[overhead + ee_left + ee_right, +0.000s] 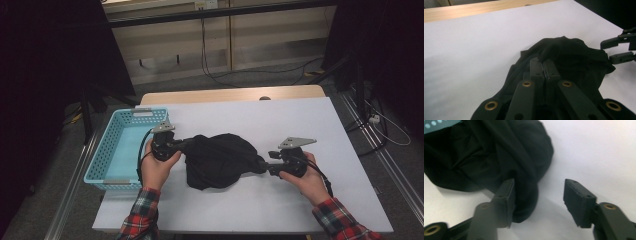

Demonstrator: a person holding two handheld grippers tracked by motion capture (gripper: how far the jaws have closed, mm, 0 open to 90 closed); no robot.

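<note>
Cloth (220,160) pinched left (544,68), right fingers (505,195) apart

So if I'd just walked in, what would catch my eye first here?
Probably the crumpled black cloth in the middle of the white table, with a hand-held gripper at each end. The left gripper is shut on the cloth's edge, while the right gripper stands open around its other end. Next, the light blue basket at the table's left edge.

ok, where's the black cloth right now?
In the high view the black cloth lies bunched mid-table on the white tabletop, right of the blue basket, between the left gripper and right gripper.
</note>
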